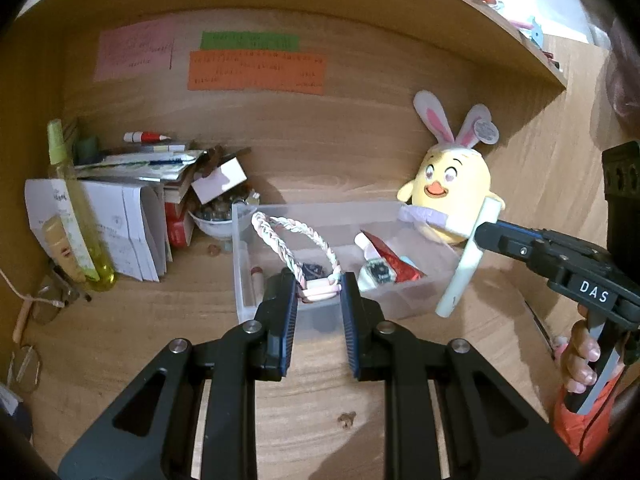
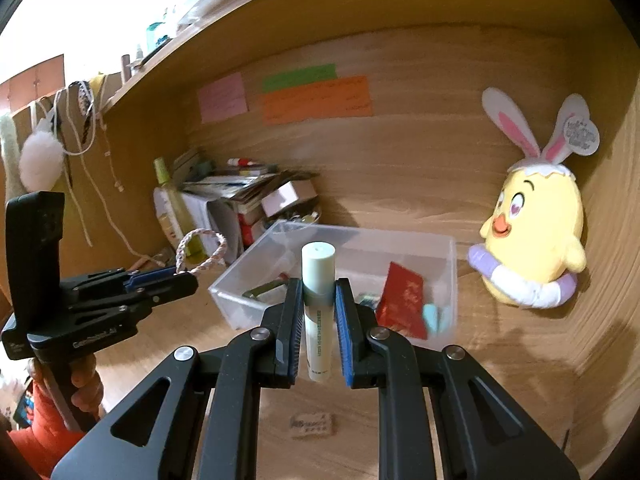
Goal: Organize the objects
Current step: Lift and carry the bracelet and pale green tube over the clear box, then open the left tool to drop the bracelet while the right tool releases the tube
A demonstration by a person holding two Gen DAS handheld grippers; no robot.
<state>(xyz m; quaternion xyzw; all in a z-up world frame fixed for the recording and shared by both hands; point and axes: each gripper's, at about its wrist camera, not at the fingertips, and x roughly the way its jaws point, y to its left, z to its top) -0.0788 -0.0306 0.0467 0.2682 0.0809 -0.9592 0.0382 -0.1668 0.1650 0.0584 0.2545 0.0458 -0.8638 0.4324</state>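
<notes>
1. Your left tool point(image 1: 318, 286) pinches the braided bracelet point(image 1: 296, 240) above the clear bin point(image 1: 244, 264); it's soft and light, so hold its clasp end
2. Your right tool point(image 2: 318, 292) clamps the pale tube point(image 2: 318, 280) mid-body before the bin; it's rigid and slick

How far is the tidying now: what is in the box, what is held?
Done: a red packet lies in the clear box. In hand: left gripper holds a braided loop; right gripper holds a pale tube. Left: putting both in.

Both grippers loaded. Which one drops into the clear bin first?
Probably left. The left gripper holds the braided bracelet right at the clear bin; the right gripper, holding the tube, looks further back.
</notes>
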